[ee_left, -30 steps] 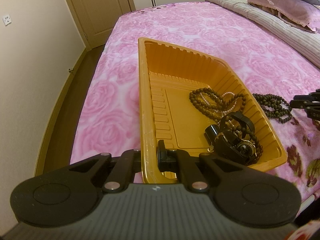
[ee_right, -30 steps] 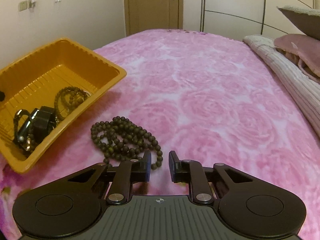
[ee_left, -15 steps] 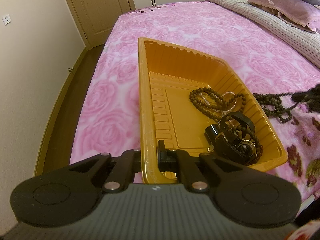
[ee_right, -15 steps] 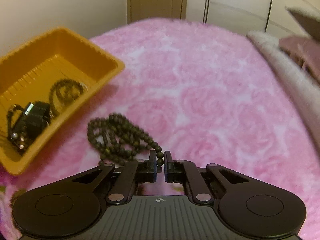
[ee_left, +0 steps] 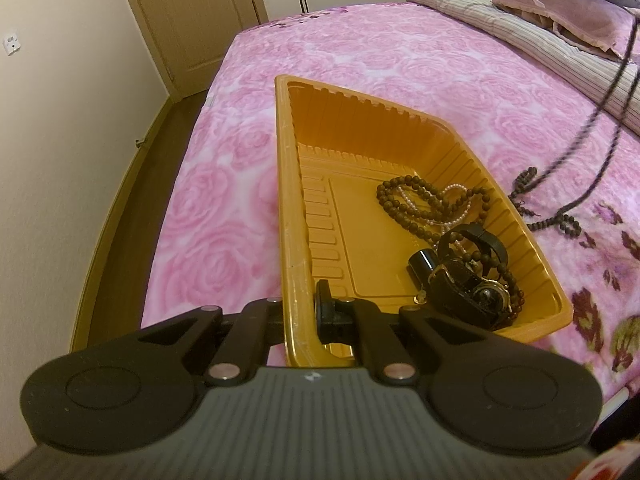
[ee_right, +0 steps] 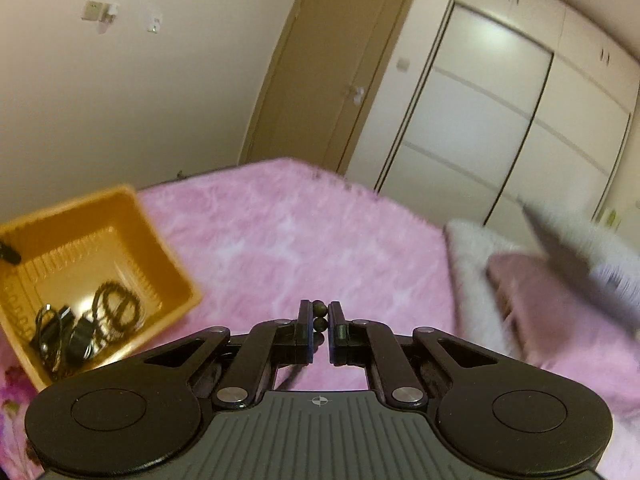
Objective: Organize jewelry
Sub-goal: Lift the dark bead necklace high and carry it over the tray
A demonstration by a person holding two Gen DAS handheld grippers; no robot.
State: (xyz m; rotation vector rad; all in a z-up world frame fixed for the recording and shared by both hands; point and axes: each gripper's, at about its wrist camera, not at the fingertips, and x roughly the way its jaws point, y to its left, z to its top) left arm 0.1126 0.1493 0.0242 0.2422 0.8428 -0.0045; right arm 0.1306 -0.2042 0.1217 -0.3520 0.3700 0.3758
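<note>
Right tool (ee_right: 319, 322) clamping dark bead strand (ee_right: 319, 316), strand between its pads

My left camera sits low and close, looking steeply down along my fingers at the orange tray (ee_left: 292, 208) whose near wall my left gripper (ee_left: 304, 312) clamps. My right camera rides higher, tilted, facing the door (ee_right: 320, 64) and wardrobe (ee_right: 500, 112) across the pink bedspread (ee_right: 320, 240), blurred. Both views share the tray (ee_right: 132, 224), bedspread (ee_left: 224, 208), door and pillows.
</note>
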